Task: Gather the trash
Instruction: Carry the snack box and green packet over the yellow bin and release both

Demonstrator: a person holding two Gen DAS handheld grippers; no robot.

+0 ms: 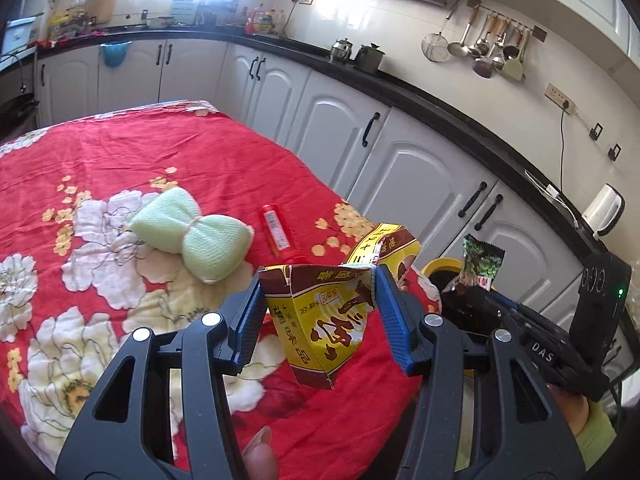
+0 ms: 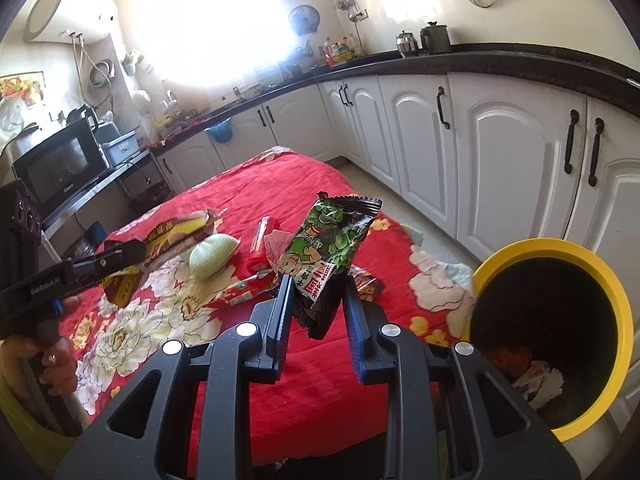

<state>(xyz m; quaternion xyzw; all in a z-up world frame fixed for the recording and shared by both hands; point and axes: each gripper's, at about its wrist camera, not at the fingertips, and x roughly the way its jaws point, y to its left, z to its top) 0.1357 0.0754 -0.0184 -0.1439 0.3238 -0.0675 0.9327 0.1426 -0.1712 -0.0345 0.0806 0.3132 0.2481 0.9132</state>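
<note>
My left gripper is shut on a yellow and brown seasoning packet and holds it above the red flowered table. My right gripper is shut on a green and black snack wrapper, held in the air left of the yellow-rimmed trash bin. The bin holds some trash at its bottom. The wrapper and the bin rim also show in the left wrist view. In the right wrist view the left gripper with its packet is at the left.
On the table lie a pale green knotted cloth, a red tube and red wrappers. White cabinets with a black counter run behind and to the right. A microwave stands far left.
</note>
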